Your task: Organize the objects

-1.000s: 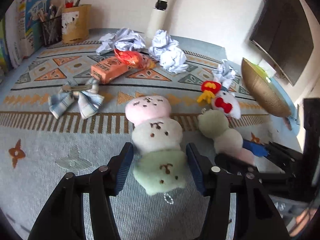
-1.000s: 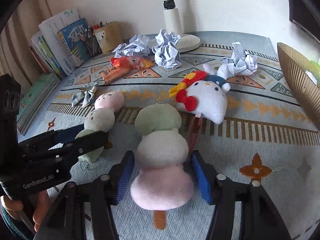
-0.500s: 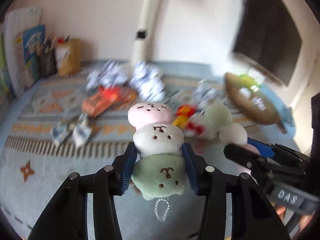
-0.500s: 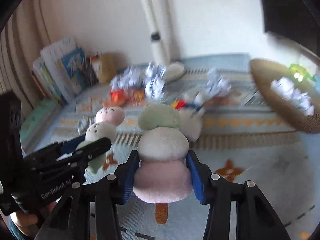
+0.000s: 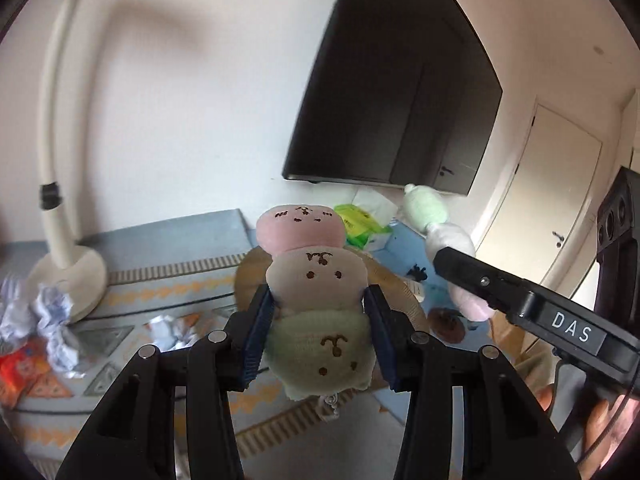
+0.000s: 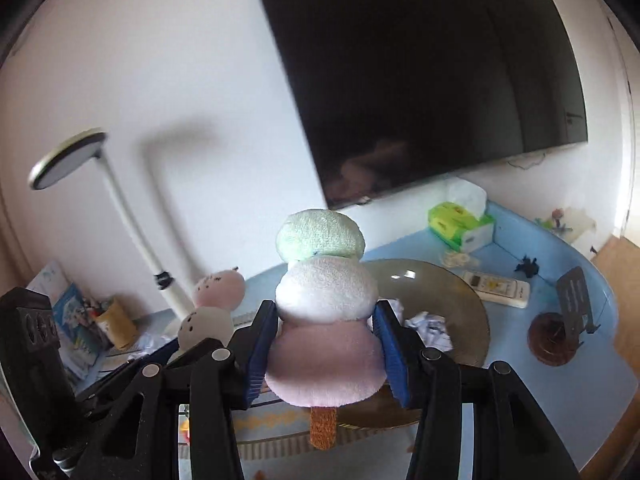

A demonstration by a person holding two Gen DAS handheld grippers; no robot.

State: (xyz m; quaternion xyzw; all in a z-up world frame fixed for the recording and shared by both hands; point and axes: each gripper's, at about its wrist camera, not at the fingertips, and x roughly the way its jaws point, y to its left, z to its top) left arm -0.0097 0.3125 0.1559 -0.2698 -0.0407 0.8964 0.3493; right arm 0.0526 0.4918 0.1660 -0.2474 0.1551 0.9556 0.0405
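Two dango plush toys carried aloft, one in each gripper. The left gripper (image 5: 318,330) pinches the faced plush (image 5: 316,300) at the seam between its cream and green balls; the pink ball stands free above, and a small chain dangles below. The right gripper (image 6: 326,346) pinches the plain plush (image 6: 326,308) where its white and pink balls meet, with the green ball on top and the brown stick hanging beneath.

Risks, as judged from these views: each grip bears on soft, rounded stuffing, so a toy may squeeze out of the blue pads or swing about the pinch line if the hand tilts or stops sharply. The two toys ride near each other, and a brush between them, or between the grippers, could knock one loose. The basket (image 6: 460,304) already holds crumpled paper (image 6: 428,326); a release from this height may let a toy bounce off the rim or roll onto the blue tray beyond.

Pose: both grippers are raised above the mat and pitched upward, facing the wall and the screen (image 6: 432,80). The right gripper sits to the right of the left, with the basket ahead and below both.
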